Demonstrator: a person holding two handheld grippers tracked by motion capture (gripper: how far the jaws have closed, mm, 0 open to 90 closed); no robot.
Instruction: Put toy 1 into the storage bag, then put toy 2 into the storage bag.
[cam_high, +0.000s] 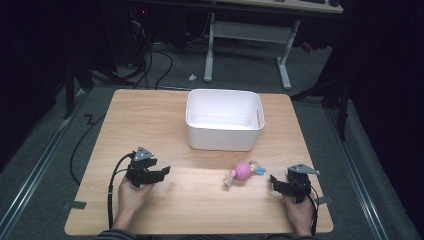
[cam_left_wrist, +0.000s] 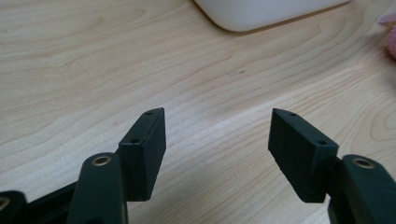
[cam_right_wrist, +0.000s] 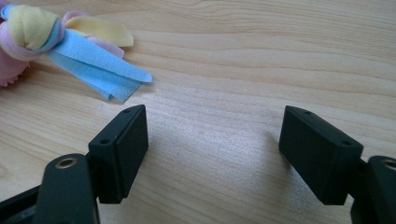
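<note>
A pink ball toy (cam_high: 242, 171) with yellow, blue and pink fabric strips lies on the wooden table (cam_high: 150, 120), in front of the white bin (cam_high: 224, 119). Its knotted strips (cam_right_wrist: 88, 60) reach into the upper left of the right gripper view. My right gripper (cam_high: 274, 181) rests on the table to the toy's right, open, with bare wood between its jaws (cam_right_wrist: 212, 135). My left gripper (cam_high: 164, 171) sits at the front left, open and holding nothing (cam_left_wrist: 217, 135), pointing toward the bin's corner (cam_left_wrist: 261, 11) and the toy's pink edge (cam_left_wrist: 390, 32).
The white bin stands at the table's middle back and looks empty. Cables trail from both grippers over the front edge. Beyond the table a white desk frame (cam_high: 247, 35) stands on grey floor with loose cables.
</note>
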